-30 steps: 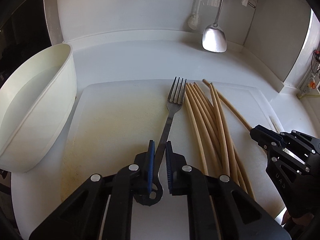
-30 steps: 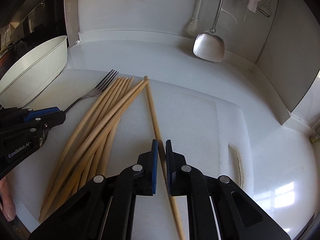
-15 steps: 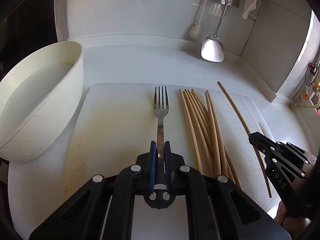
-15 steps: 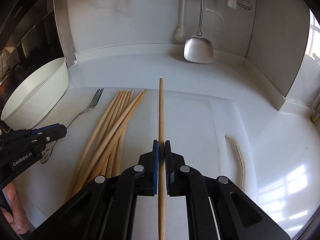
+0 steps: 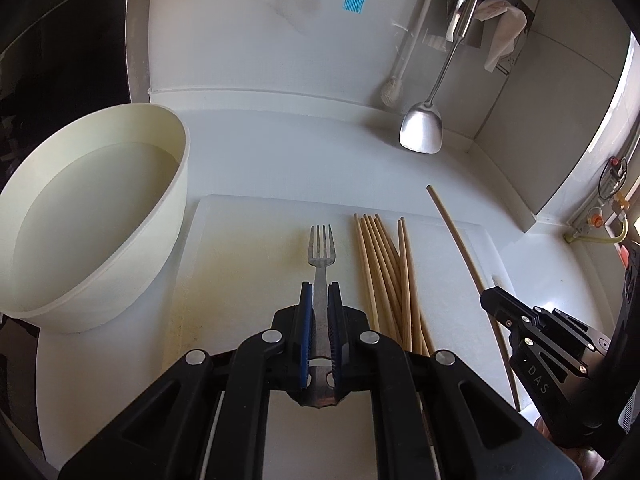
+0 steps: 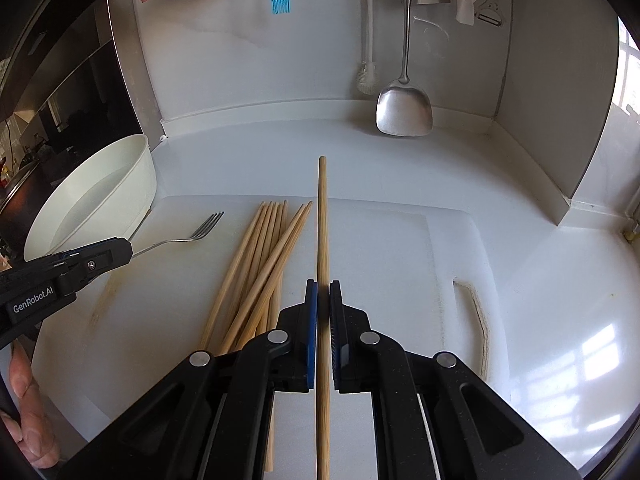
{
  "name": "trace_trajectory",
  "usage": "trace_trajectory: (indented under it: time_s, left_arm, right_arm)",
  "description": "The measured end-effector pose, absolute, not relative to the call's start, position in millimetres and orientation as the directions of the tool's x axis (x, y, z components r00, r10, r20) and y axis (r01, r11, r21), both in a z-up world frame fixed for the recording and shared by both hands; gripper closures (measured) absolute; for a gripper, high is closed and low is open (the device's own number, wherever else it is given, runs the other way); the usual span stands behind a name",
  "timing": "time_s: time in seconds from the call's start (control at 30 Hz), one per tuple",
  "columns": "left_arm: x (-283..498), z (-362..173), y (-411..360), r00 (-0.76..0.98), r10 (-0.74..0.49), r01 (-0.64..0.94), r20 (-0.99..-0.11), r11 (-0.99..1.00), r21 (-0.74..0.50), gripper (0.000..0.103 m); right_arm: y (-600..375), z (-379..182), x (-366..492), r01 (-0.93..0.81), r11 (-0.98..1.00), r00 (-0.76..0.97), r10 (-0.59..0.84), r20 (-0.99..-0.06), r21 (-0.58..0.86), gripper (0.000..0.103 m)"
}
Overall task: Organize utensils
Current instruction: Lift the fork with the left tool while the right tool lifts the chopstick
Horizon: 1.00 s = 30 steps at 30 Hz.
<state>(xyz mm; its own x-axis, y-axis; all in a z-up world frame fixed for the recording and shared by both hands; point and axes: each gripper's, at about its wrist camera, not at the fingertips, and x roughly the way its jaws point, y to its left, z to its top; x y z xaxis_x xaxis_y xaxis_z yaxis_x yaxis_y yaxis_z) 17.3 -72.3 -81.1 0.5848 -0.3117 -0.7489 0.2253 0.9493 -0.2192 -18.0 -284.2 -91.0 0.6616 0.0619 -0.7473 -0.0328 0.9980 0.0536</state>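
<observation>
At frame centre, the left gripper [image 5: 320, 300] clamps a fork [image 5: 320, 252], while the right gripper [image 6: 323, 300] pinches a single wooden chopstick [image 6: 322, 232].

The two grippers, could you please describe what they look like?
Both the left gripper and right gripper are matte black, with angular linkage arms, silver round rivets and blue ribbed pads. One side reads "GenRobot.AI", the other "DAS", in white.
</observation>
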Motion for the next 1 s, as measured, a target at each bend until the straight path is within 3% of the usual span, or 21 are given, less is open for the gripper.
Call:
trace_trajectory:
  time_s: [0.07, 0.1, 0.13, 0.4, 0.87, 0.93, 1.0]
  left_arm:
    - [18, -77, -70, 0.586, -0.315, 0.22, -0.747, 0.949, -0.227, 0.095]
    - [18, -74, -68, 0.591, -0.313, 0.217, -0.743, 0.949, -0.228, 0.102]
    - [17, -71, -67, 0.597, -0.312, 0.217, -0.739, 0.95, -0.226, 0.102]
    - [20, -58, -63, 0.611, -0.29, 0.203, -0.736, 0.957, -0.208, 0.102]
    - [19, -109, -73, 0.578, -0.275, 0.215, -0.768, 0.96, -0.182, 0.098]
    - [20, -113, -75, 0.582, -0.264, 0.212, -0.769, 0.962, -0.17, 0.093]
    - [21, -117, -75, 0.59, -0.258, 0.208, -0.765, 0.964, -0.166, 0.064]
  right_arm:
    - [-284, -89, -18, -0.034, 0.998, 0.662, 0.065, -0.747, 0.058, 0.097]
    - [-284, -87, -18, -0.033, 0.998, 0.663, 0.067, -0.746, 0.06, 0.097]
    - [-284, -85, -19, -0.034, 0.997, 0.664, 0.07, -0.745, 0.063, 0.097]
    - [-279, -70, -16, -0.055, 0.996, 0.671, 0.092, -0.736, 0.074, 0.097]
    - [-292, -96, -17, -0.016, 0.996, 0.66, 0.076, -0.747, 0.088, 0.097]
    - [-294, -99, -18, -0.01, 0.996, 0.666, 0.075, -0.743, 0.092, 0.097]
    - [-295, -99, -18, -0.009, 0.996, 0.674, 0.075, -0.735, 0.094, 0.097]
